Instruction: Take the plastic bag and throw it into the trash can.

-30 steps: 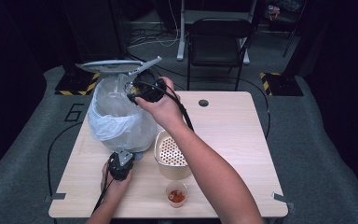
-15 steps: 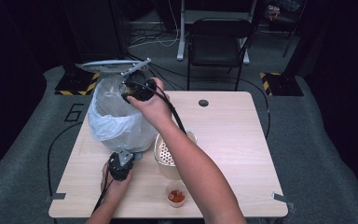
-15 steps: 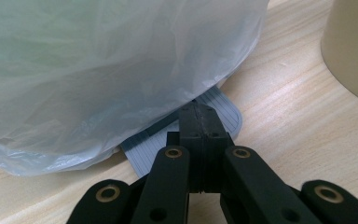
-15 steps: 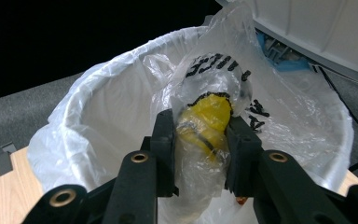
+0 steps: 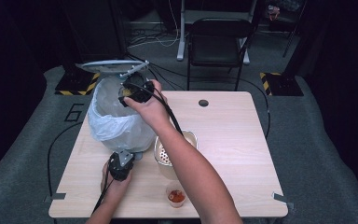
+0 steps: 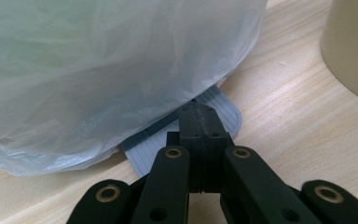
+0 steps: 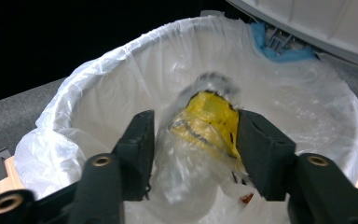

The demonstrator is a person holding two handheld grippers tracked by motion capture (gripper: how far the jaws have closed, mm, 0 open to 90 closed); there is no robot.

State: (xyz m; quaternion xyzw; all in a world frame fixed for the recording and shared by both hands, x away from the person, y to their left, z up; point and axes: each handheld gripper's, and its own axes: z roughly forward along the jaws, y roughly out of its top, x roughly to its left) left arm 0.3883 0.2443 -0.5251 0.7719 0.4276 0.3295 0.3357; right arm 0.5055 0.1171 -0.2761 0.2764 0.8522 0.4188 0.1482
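Between the fingers of the right gripper (image 7: 193,154), a crumpled clear plastic wrapper (image 7: 200,140) with a yellow patch hangs blurred over the mouth of the lined bin (image 7: 98,88). The fingers have just been opening: they stand apart on either side of the wrapper, and a gap shows between the left pad and the plastic, so nothing is pinched. Below and beyond the fingers lies the white bag liner, and up to the right of them the bin's raised lid (image 7: 317,23) crosses the corner of the right gripper view. In the high view the right gripper (image 5: 133,91) is held above the bin's opening.

The left gripper (image 6: 199,123) has its fingers closed flat together, their tips resting on the bin's grey ribbed pedal (image 6: 223,109) at the foot of the bag. To the right of those fingers stands a beige container (image 6: 349,46) on the tabletop (image 6: 284,107). Behind them, near the person, sits a small cup (image 5: 175,196) with something red inside.
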